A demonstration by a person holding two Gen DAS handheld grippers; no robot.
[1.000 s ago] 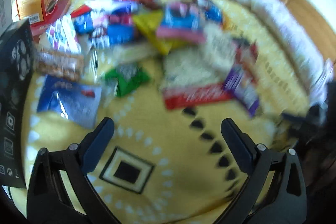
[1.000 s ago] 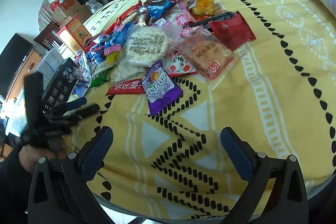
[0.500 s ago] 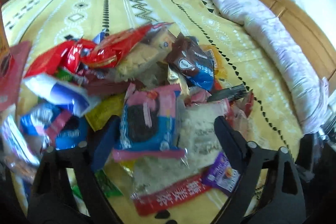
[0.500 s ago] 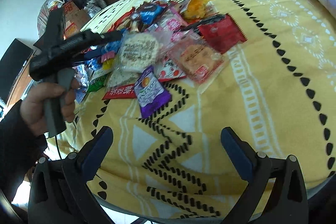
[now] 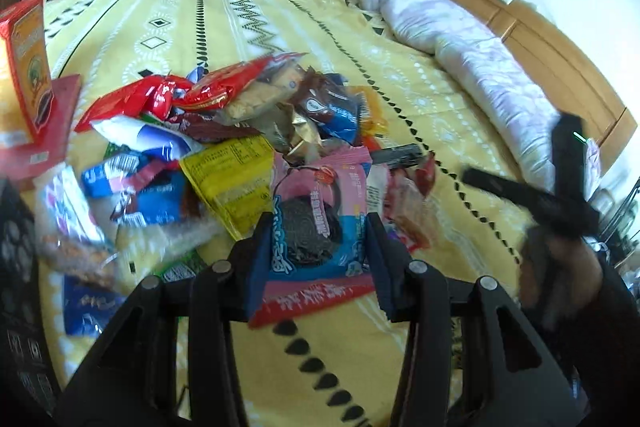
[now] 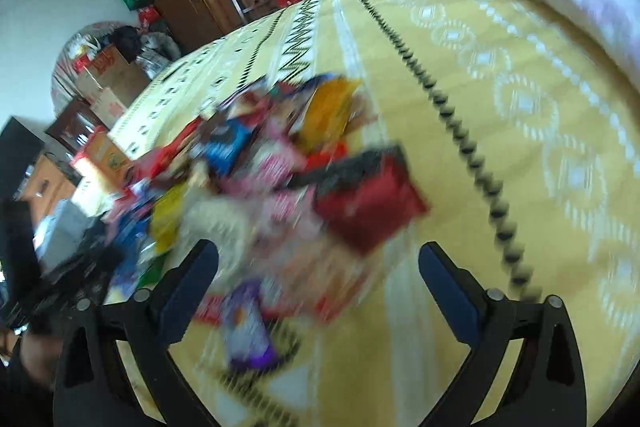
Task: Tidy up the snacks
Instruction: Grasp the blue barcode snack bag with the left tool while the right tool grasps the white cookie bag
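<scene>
Left hand-held gripper [image 5: 316, 239] clamps the pink-and-blue cookie packet [image 5: 316, 223] (right one gapes).

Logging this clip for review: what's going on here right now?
A person is sorting a pile of snack packets on a yellow bedspread with two handheld grippers. The left gripper is shut on a pink and blue cookie packet at the pile's near edge. The right gripper is open and empty, above the pile; that view is motion-blurred.

left wrist: close, low over snack pile [image 5: 248, 155] | right wrist: farther back, blurred | shared: pile, bedspread [image 6: 500, 131]
</scene>
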